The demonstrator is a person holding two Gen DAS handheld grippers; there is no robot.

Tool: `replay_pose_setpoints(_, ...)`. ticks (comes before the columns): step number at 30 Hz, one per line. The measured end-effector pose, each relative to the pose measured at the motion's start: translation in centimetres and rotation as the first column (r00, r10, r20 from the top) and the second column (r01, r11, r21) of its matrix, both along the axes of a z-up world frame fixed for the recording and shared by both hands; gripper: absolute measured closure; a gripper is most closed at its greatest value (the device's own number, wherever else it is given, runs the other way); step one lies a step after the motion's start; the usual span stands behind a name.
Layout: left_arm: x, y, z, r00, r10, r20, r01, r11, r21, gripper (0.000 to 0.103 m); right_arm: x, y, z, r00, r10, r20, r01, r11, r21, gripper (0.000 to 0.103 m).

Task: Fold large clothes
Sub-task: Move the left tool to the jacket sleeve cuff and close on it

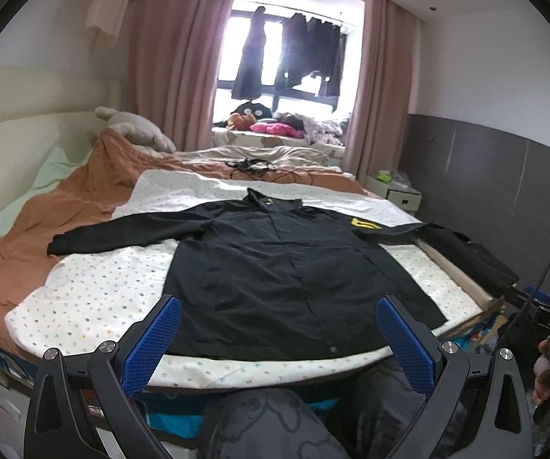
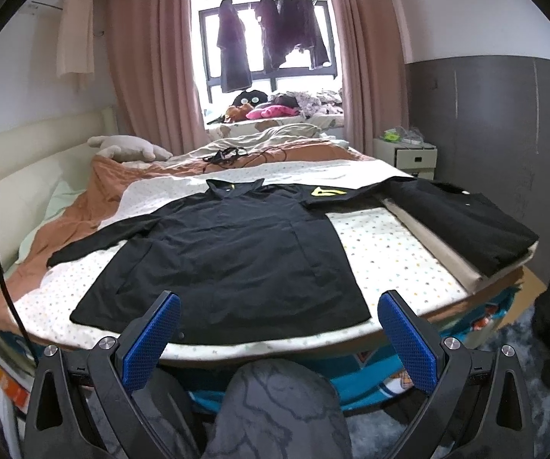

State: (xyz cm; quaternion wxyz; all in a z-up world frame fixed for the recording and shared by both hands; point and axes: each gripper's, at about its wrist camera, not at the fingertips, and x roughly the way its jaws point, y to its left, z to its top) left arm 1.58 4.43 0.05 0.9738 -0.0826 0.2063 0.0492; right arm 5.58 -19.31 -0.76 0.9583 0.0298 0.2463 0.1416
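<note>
Black jacket (image 1: pixel 275 260) is being faced hem-first, collar pointing away; left gripper (image 1: pixel 279 329) and right gripper (image 2: pixel 279 325) are being held wide open, empty, level beside the hem.

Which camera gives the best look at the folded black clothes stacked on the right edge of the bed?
The right wrist view. There the folded black stack lies unobstructed, its whole top surface and near edge visible. In the left wrist view the same stack sits squeezed against the frame's right side, foreshortened and partly cut off by dark equipment.
</note>
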Motion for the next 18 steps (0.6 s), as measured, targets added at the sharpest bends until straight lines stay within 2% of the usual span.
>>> replay_pose_setpoints(7,2.8,2.5,0.1,0.999,0.053,-0.01,-0.053,0.999,-0.004,0.001,4.4,1.3,-0.5,0.999,0.031,-0.01,-0.031,0.999,0.034,0.0)
replay_pose_setpoints(18,7.7,7.6,-1.3,0.983,0.163,-0.084,-0.167,0.985,-0.045,0.001,11.0,5.7,-1.0,0.989,0.144,-0.027,-0.144,0.99,0.01,0.0)
